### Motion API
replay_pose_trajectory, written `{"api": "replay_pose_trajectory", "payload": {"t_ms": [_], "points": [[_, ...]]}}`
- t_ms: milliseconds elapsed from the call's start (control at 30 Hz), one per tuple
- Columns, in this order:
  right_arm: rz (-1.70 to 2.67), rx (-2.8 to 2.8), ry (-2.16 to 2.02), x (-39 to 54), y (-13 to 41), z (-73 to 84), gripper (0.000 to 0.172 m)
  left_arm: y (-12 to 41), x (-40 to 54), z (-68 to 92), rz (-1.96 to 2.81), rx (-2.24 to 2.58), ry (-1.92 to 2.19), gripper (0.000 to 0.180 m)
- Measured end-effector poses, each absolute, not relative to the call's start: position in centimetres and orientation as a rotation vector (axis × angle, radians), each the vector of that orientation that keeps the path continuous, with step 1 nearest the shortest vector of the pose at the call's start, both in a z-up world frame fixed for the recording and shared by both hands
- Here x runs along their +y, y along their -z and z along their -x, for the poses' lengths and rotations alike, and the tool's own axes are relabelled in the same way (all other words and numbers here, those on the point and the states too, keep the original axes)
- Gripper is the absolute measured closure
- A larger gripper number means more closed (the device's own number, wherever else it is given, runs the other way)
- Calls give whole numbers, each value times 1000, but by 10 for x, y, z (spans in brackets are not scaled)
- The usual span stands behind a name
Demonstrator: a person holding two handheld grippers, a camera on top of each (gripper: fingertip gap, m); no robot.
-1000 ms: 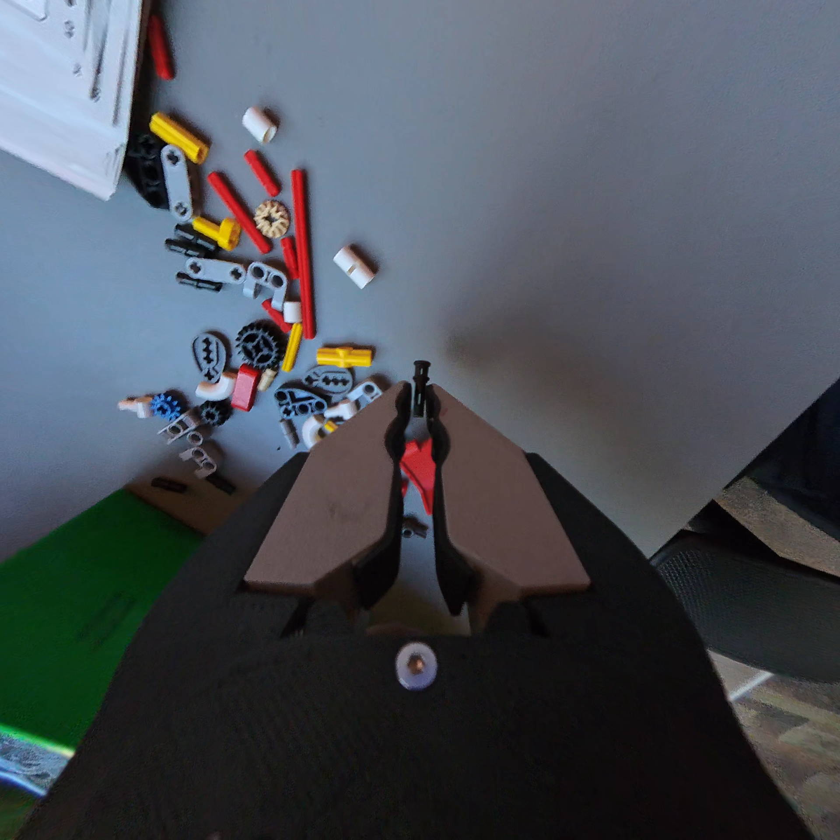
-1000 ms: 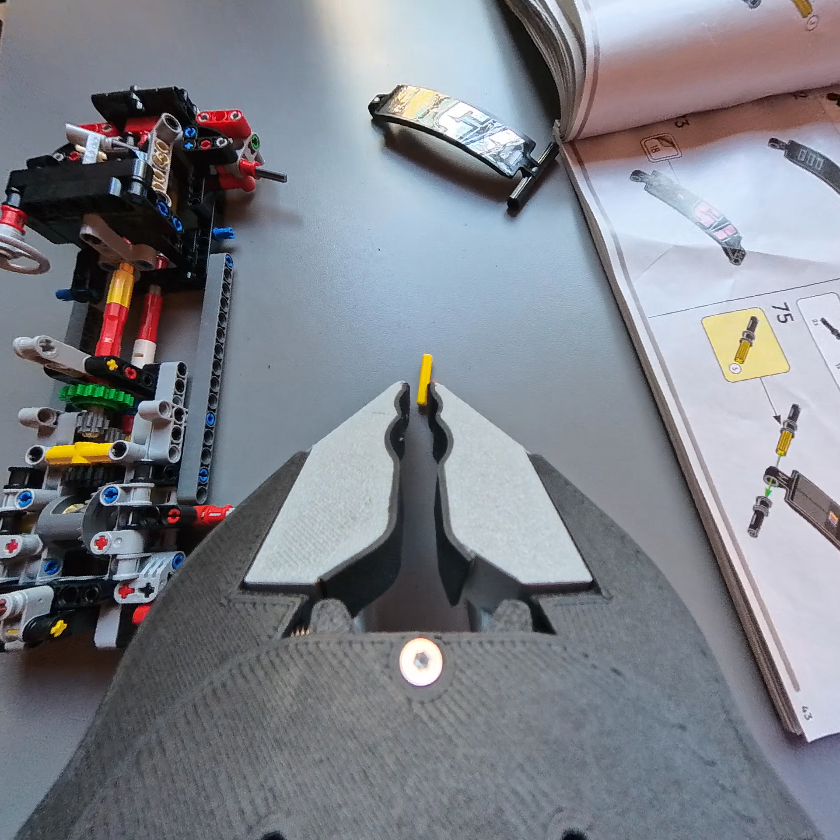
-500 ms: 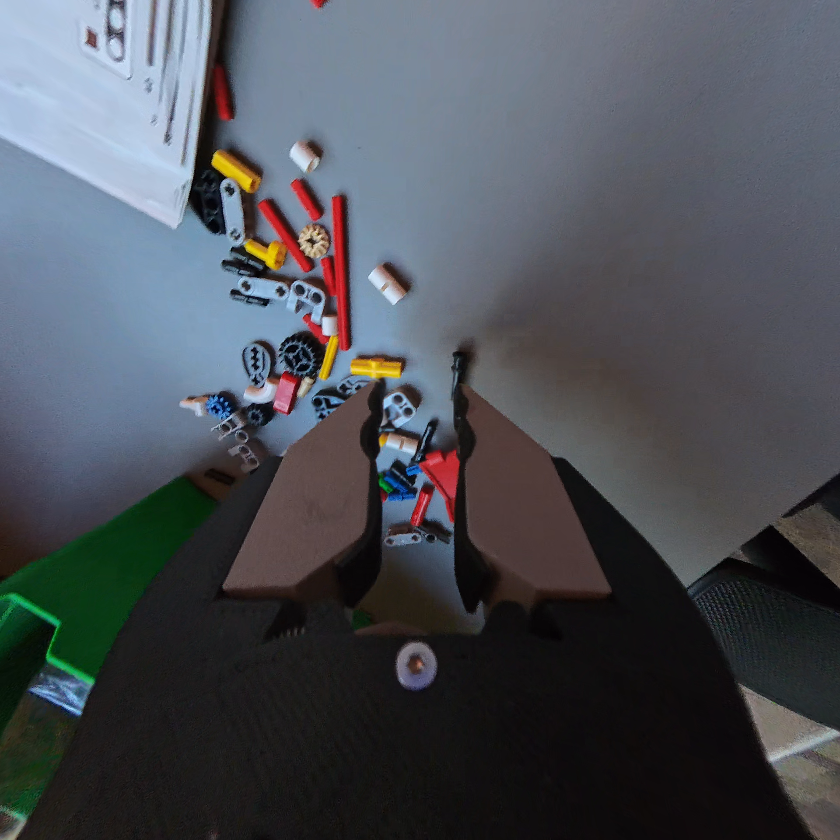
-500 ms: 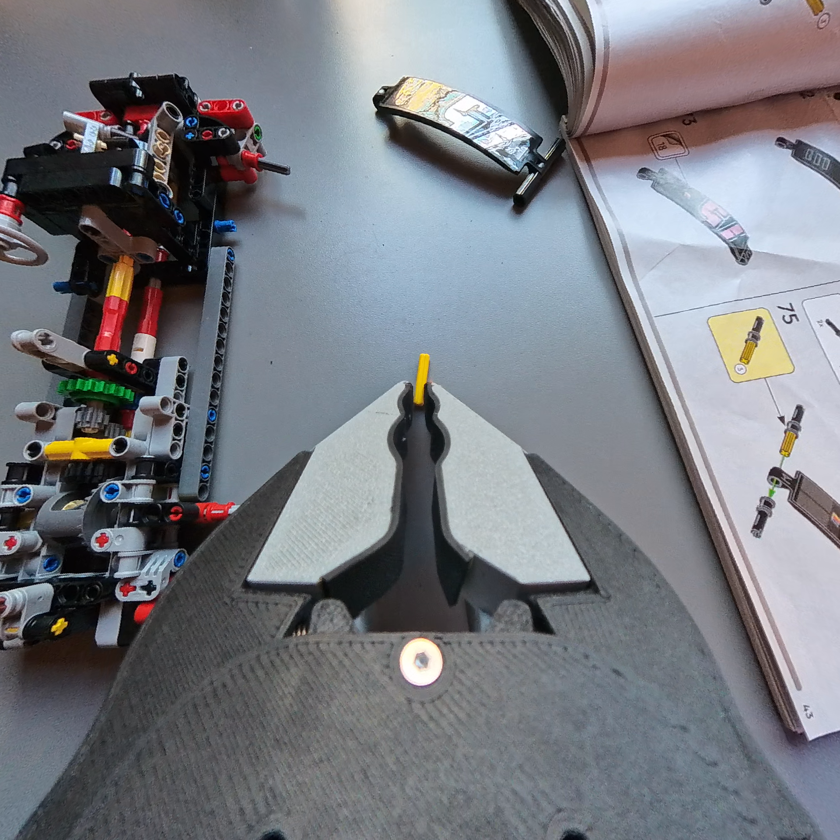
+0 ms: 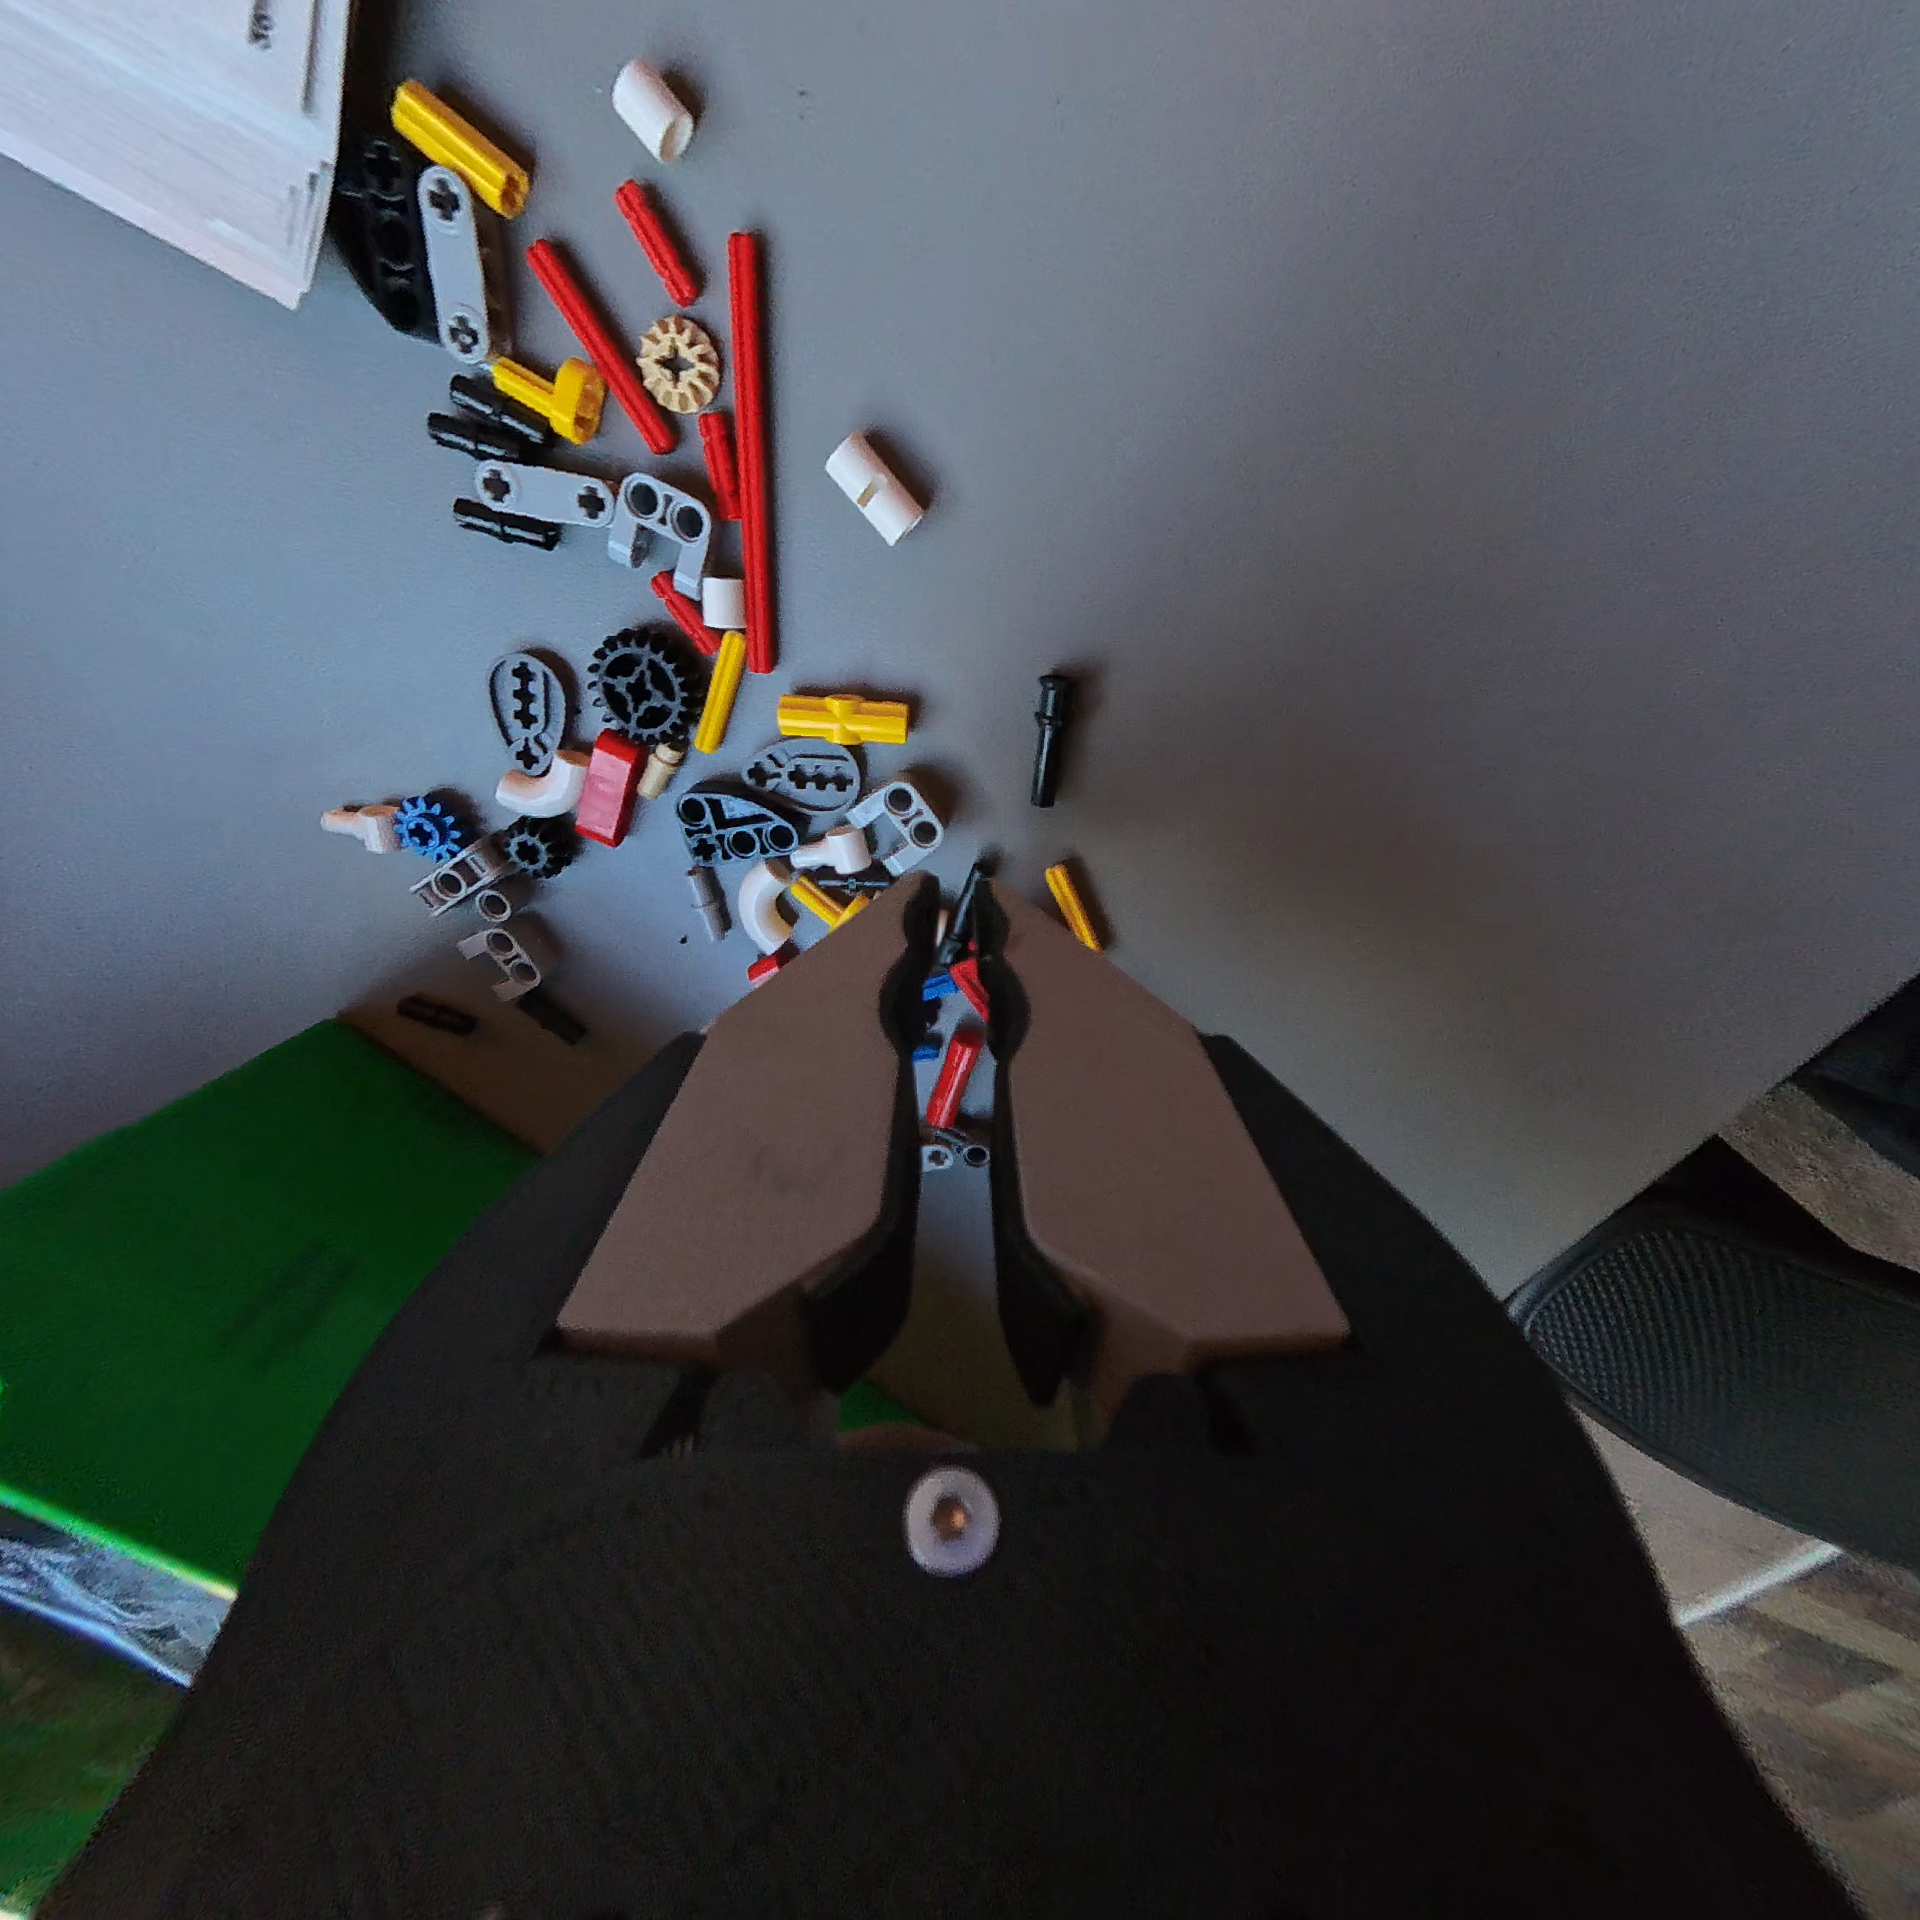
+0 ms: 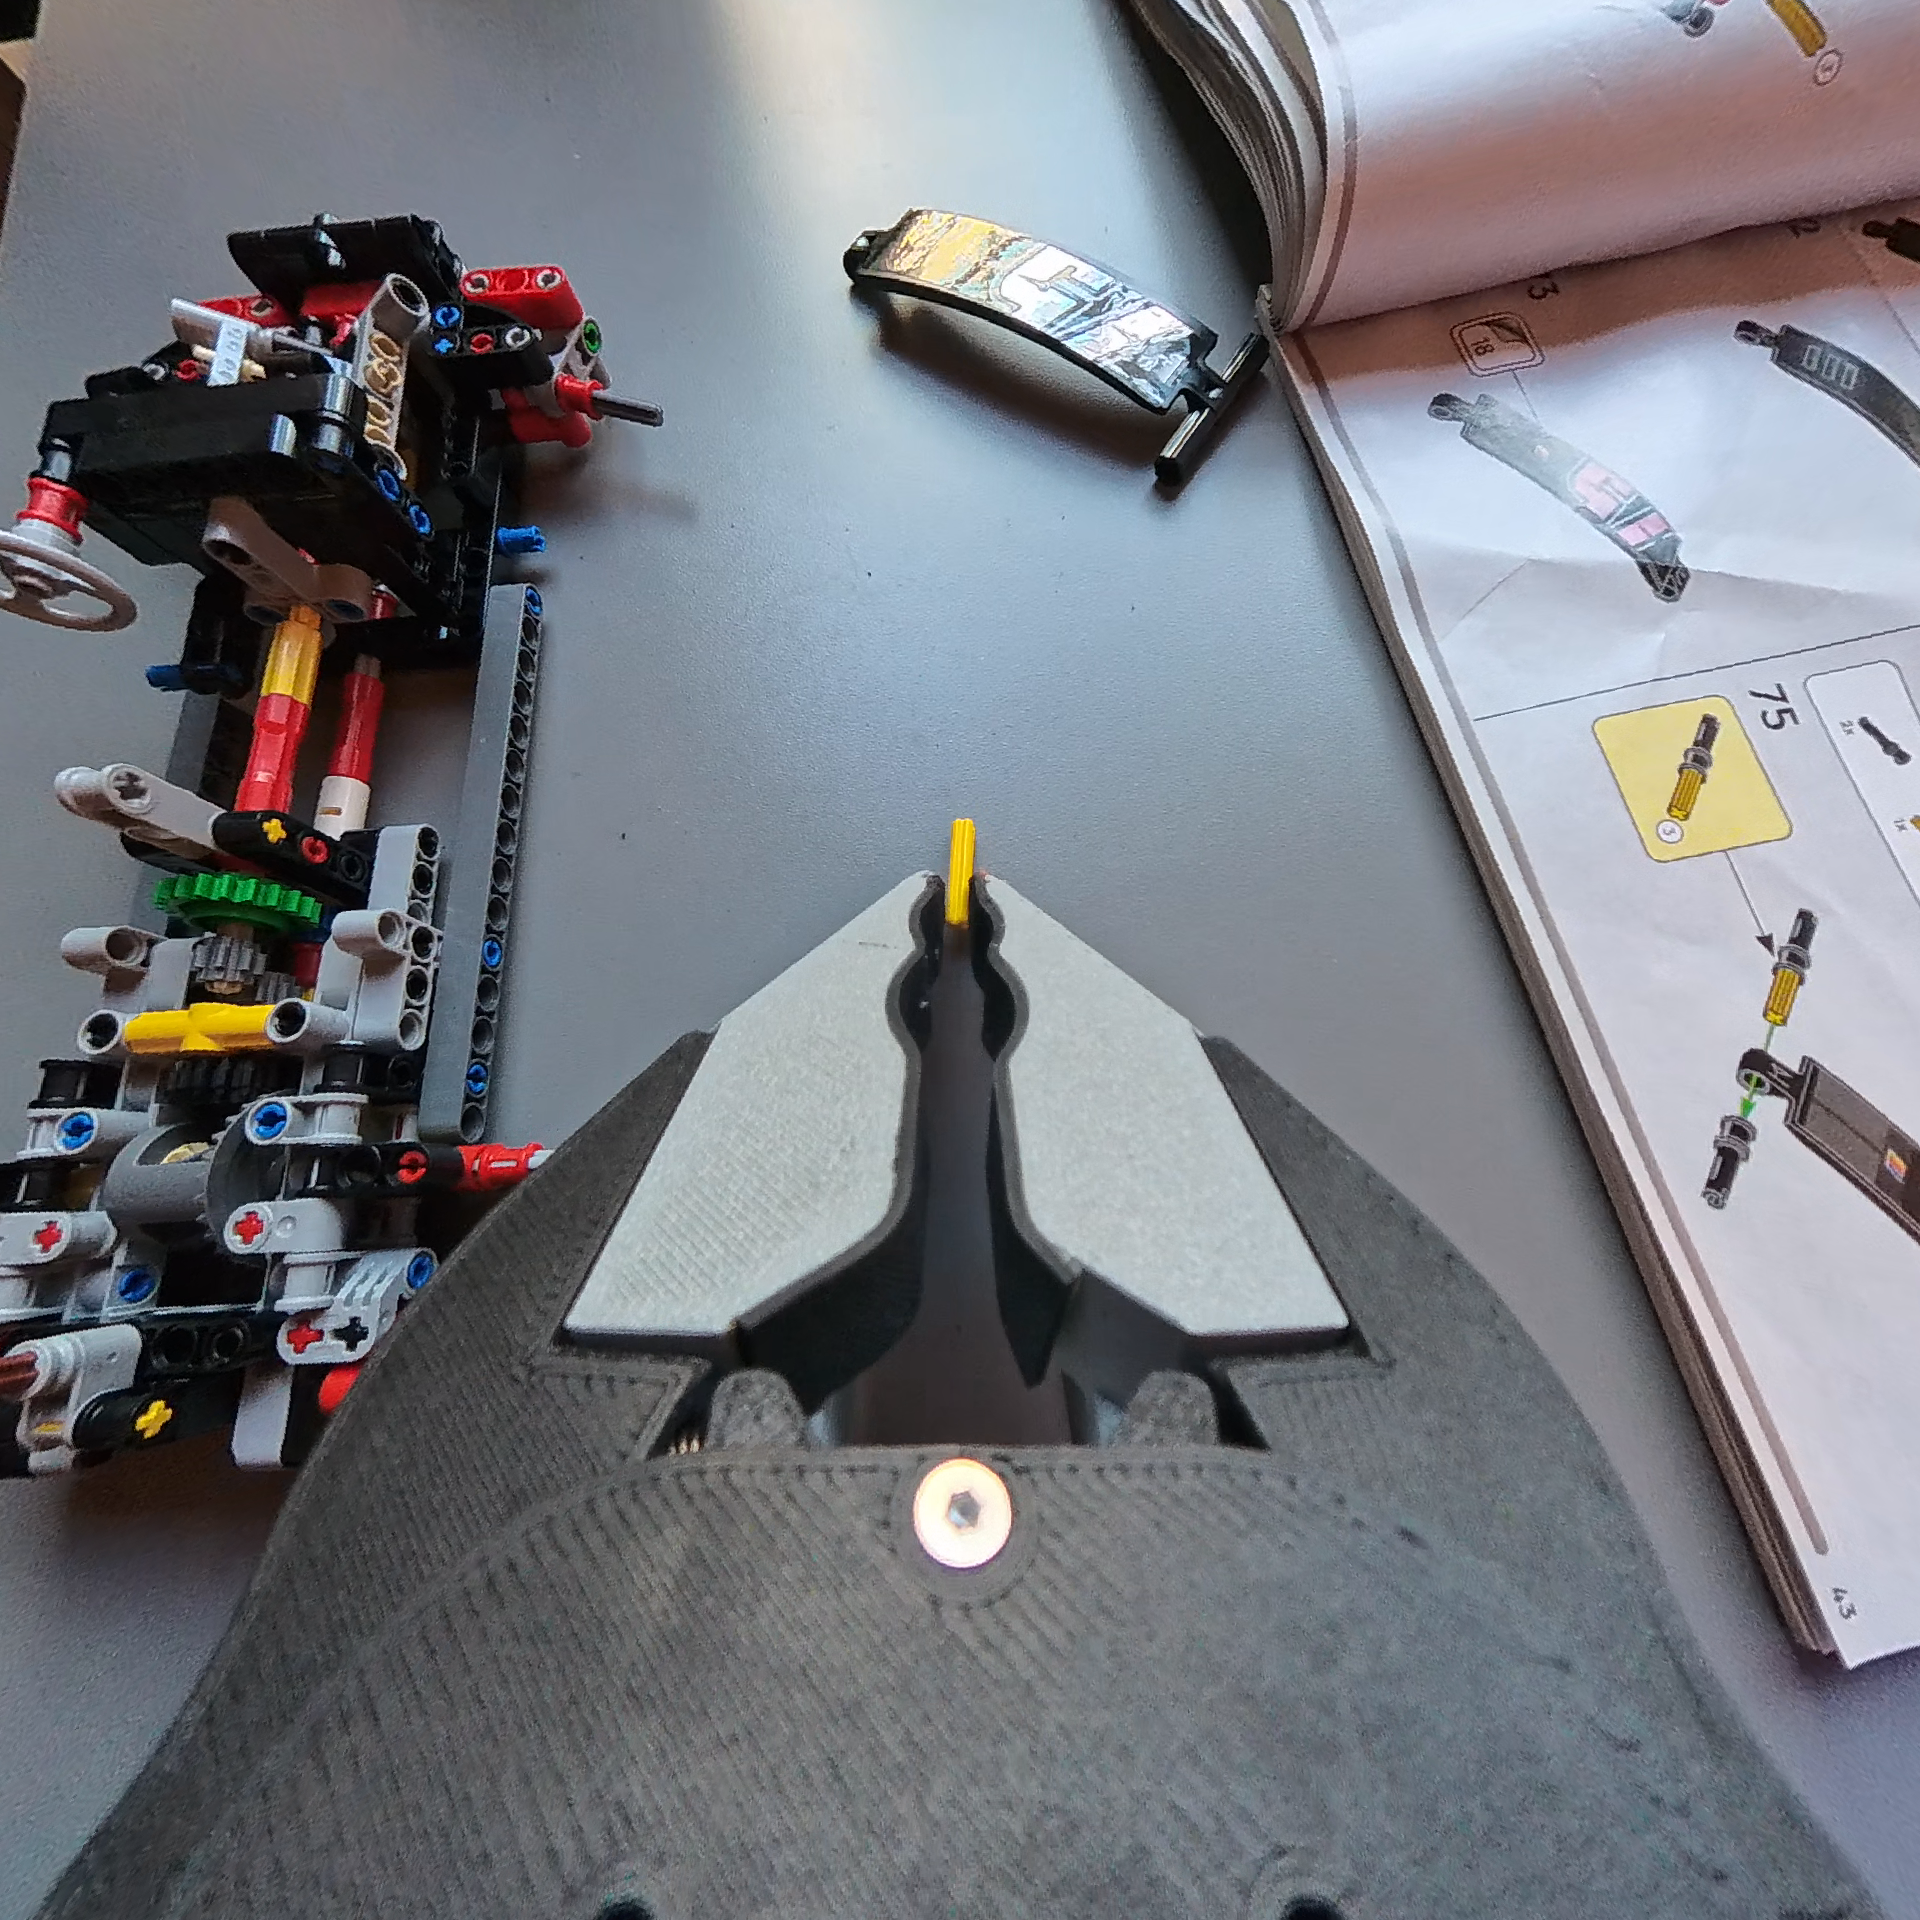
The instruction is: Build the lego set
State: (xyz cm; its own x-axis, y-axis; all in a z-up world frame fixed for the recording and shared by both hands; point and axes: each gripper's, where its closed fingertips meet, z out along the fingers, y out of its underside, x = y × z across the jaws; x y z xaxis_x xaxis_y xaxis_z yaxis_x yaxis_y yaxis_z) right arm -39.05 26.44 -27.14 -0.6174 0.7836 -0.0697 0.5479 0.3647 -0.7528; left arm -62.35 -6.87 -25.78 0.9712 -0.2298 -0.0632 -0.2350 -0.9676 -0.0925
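In the left wrist view my left gripper [image 5: 961, 906] hangs low over a pile of small building-toy parts [image 5: 665, 665] on the grey table [image 5: 1351, 416]. Its fingers are shut on a thin black pin [image 5: 964, 914] that stands tilted between the tips. A second black pin [image 5: 1049, 740] lies loose just beyond the tips, and a short yellow axle [image 5: 1072, 906] lies to their right. In the right wrist view my right gripper [image 6: 961, 883] is shut on a short yellow axle [image 6: 962, 857] that points forward above the dark table [image 6: 935, 623].
A half-built toy chassis [image 6: 281, 790] lies left of the right gripper. A curved black panel [image 6: 1049, 301] lies ahead, and an open instruction booklet [image 6: 1662, 623] is on the right. By the left gripper are a green box [image 5: 208, 1247], a booklet's edge [image 5: 177, 135] and a chair [image 5: 1745, 1371] past the table edge. The grippers' ends are close to 40 cm from one another.
My left gripper opened and let its black pin drop onto the table. It then moved closer to the pile and shut on another black pin. The right gripper keeps the yellow axle, hardly moving.
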Motion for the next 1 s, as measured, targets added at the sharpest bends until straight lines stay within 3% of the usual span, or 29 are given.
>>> {"api": "replay_pose_trajectory", "payload": {"t_ms": [667, 1000], "points": [[1177, -2332, -1117, 266, 271, 389, 170, 266, -70, 626, 3114, 337, -54, 179], [1180, -2345, -1110, 265, 273, 389, 170, 232, -26, 593, 2734, -57, 477, 179]]}}
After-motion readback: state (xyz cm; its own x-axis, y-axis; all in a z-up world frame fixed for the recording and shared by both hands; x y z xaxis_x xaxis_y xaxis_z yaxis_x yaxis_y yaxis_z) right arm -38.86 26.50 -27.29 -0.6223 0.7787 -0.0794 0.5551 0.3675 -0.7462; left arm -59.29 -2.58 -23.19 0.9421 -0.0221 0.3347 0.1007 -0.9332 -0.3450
